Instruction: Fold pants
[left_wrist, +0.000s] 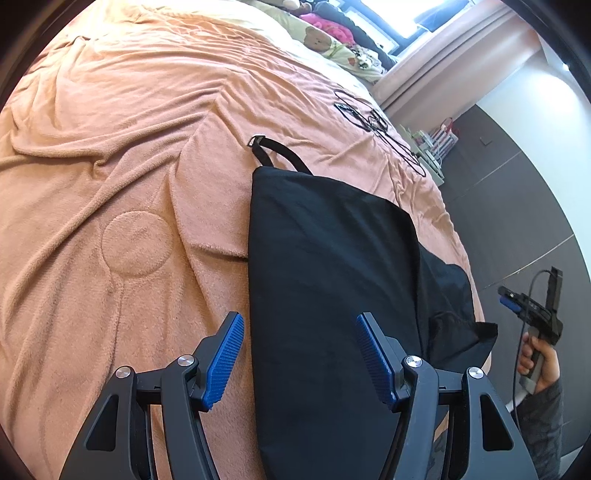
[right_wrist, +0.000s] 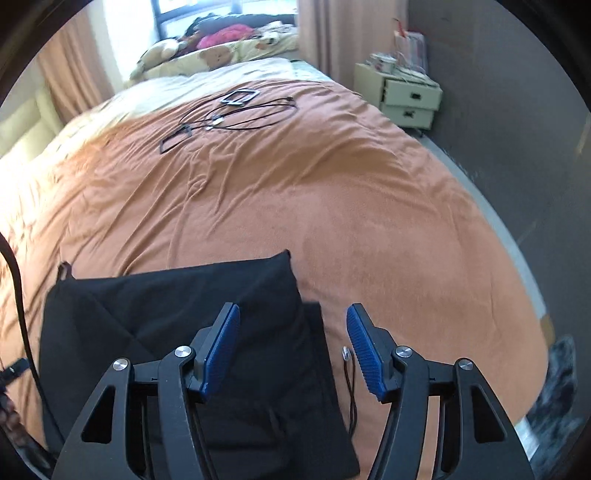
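Black pants lie folded into a flat stack on the orange blanket, a strap loop poking out at the far end. My left gripper hovers over the near edge of the pants, open, nothing between its blue pads. In the right wrist view the same pants lie to the lower left. My right gripper stands open above their right edge and holds nothing. A hand holds the right gripper off the bed's right side.
Black cables and thin frames lie on the far part of the blanket. A thin cord with a small plug lies beside the pants. Pillows and clothes pile at the headboard. A white drawer unit stands by the dark wall.
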